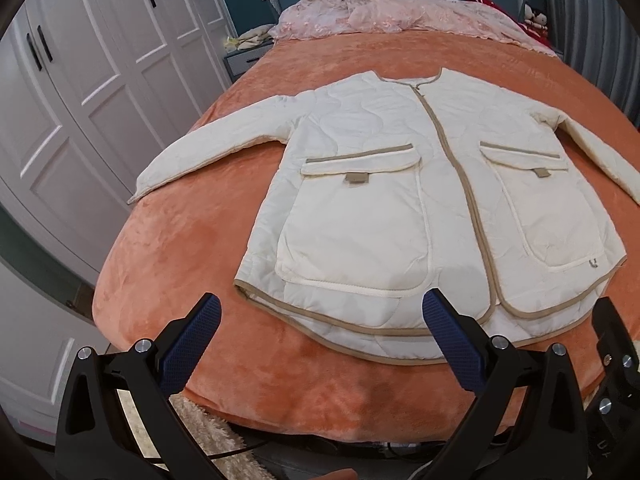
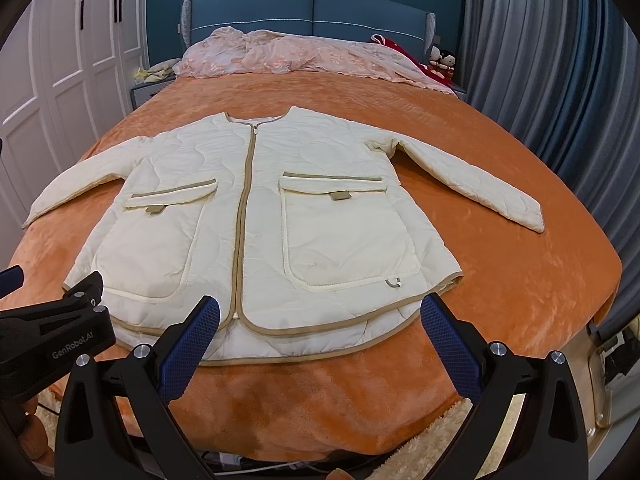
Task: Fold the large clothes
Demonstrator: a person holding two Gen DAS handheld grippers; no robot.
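Note:
A cream quilted jacket (image 1: 400,184) with tan trim lies flat and face up on the orange bedspread (image 1: 192,264), zipped, both sleeves spread out to the sides. It also shows in the right wrist view (image 2: 248,216). My left gripper (image 1: 322,308) is open and empty, hovering just short of the jacket's hem on its left half. My right gripper (image 2: 320,308) is open and empty, just short of the hem near the zip's bottom end. The left gripper's body shows at the left edge of the right wrist view (image 2: 60,328).
A pink lace cover (image 2: 304,58) is bunched at the head of the bed below a blue headboard (image 2: 312,12). White wardrobes (image 1: 80,80) stand left, grey-blue curtains (image 2: 552,80) right. A shaggy rug (image 2: 432,444) lies at the bed's foot.

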